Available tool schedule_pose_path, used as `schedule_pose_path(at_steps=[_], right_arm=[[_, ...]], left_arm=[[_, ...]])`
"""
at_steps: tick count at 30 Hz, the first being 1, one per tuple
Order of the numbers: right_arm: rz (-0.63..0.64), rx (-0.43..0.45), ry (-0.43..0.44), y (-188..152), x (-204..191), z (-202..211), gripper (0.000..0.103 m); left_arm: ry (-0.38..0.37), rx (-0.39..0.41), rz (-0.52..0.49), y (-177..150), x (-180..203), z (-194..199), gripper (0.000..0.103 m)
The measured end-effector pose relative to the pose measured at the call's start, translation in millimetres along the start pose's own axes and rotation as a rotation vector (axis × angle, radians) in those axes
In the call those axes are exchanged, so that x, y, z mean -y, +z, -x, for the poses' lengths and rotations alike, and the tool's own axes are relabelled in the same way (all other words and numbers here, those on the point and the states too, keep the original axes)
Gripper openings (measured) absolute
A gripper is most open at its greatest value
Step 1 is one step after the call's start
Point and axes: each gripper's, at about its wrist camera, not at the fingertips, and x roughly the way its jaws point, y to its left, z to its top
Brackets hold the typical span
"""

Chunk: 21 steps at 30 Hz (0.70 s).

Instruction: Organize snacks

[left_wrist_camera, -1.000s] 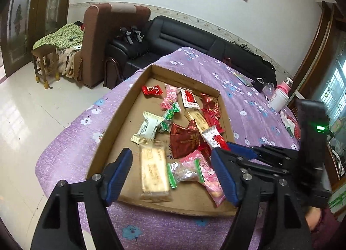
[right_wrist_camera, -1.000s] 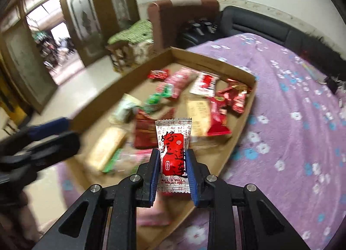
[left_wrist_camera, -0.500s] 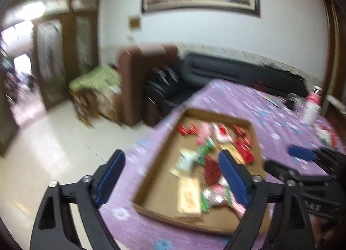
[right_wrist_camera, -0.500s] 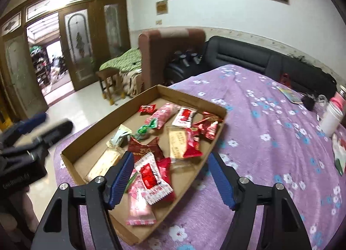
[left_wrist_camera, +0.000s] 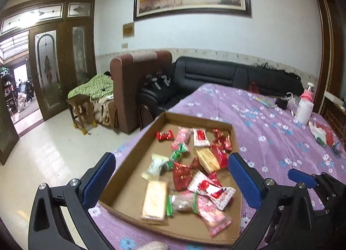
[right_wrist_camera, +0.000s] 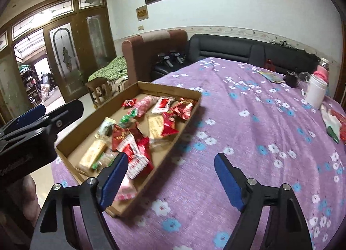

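Observation:
A shallow cardboard tray lies on the purple flowered tablecloth and holds several wrapped snacks. A white-and-red candy packet lies on the heap near the tray's front. A beige biscuit pack lies at the front left. My left gripper is open and empty, raised above the tray's near end. My right gripper is open and empty, above the tray's right edge and the cloth. The left gripper's body shows at the left of the right wrist view.
A white cup, a pink-capped bottle and small items stand at the far right of the table. A black sofa, a brown armchair and a wooden stool stand beyond the table.
My right gripper opened and let the white-and-red candy packet drop into the tray, then drew back to the right. My left gripper rose and pulled back from the tray.

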Motion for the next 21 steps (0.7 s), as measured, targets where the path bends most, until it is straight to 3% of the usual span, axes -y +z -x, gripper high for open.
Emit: schedule_pose_path(at_steps=[5, 21], right_arm=[[0.026, -0.017, -0.057, -9.7, 0.3, -0.2, 0.089], [0.058, -0.076, -0.089, -18.9, -15.7, -15.5, 0.09]], left_arm=[[-0.006, -0.067, -0.004, -10.2, 8.5, -7.3, 0.103], [-0.01, -0.181, 0.03, -25.3, -5.6, -30.6, 0.103]])
